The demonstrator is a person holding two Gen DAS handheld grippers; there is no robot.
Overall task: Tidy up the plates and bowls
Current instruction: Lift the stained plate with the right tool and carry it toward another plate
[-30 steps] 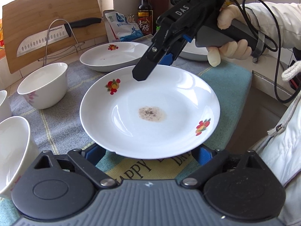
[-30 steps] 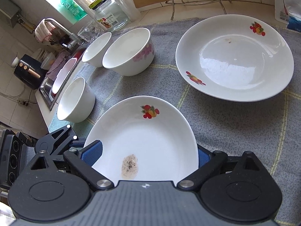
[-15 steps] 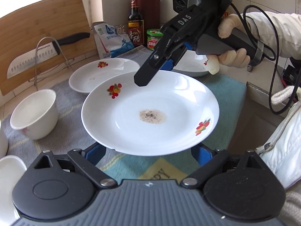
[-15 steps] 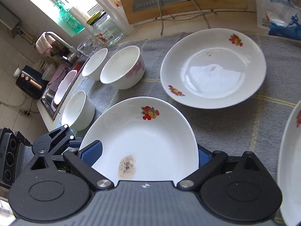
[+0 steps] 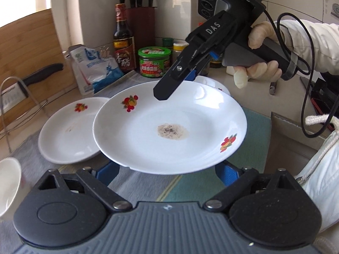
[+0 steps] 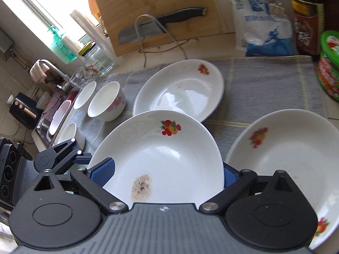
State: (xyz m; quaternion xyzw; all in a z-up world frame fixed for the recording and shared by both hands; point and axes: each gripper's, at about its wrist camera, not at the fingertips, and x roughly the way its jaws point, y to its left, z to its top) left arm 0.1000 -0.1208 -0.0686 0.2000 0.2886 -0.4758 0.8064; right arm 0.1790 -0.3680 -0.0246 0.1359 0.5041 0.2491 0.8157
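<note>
Left wrist view: you held the soiled plate (image 5: pixel 169 127) roughly level above the mat (image 5: pixel 250 169), face up; left gripper (image 5: pixel 167 170) and right gripper (image 5: pixel 169 86) both clamped opposite rims.

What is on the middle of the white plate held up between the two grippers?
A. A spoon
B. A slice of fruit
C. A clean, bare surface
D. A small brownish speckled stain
D: the held plate shows a small brownish, pepper-speckled stain at its centre, seen again in the right wrist view; the only fruit is the printing near its rim.
</note>
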